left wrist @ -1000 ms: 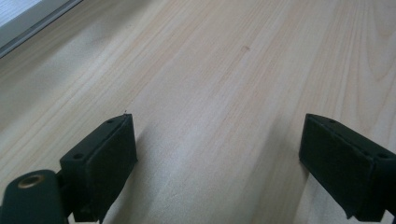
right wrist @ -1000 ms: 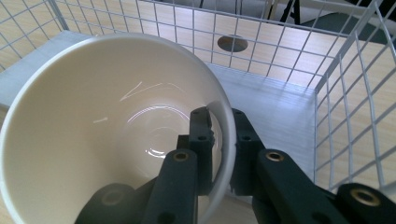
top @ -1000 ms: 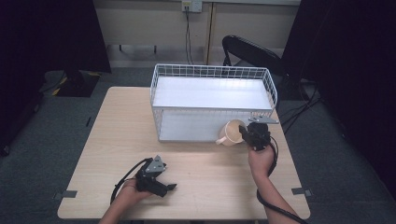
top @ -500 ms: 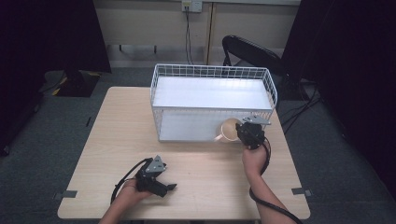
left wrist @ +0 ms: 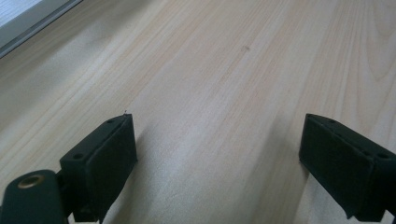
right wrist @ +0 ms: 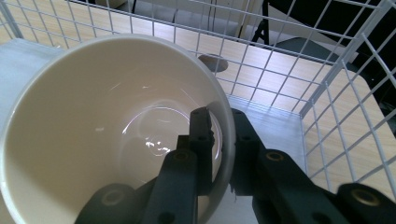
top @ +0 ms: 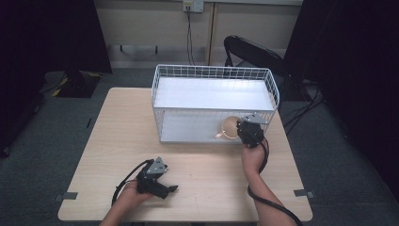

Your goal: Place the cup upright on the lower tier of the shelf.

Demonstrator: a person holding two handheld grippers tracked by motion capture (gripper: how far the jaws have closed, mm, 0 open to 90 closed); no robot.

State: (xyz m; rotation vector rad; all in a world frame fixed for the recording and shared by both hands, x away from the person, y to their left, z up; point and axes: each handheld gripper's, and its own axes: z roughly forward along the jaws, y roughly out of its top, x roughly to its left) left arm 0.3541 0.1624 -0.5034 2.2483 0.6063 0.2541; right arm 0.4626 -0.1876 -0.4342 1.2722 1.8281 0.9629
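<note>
Cup carried into the lower level of the wire rack

The white wire rack stands at the far middle of the wooden table, and the cream cup has moved from in front of its right end to inside the lower level, so I judge the placing nearly done, with only setting down and letting go left. The right gripper has travelled forward with it; in the right gripper view its jaws pinch the cup's wall, one inside and one outside. The left gripper has stayed resting near the table's front edge, jaws spread wide over bare wood. Whether the cup's base touches the shelf is hidden, and its handle is hard to make out.
</note>
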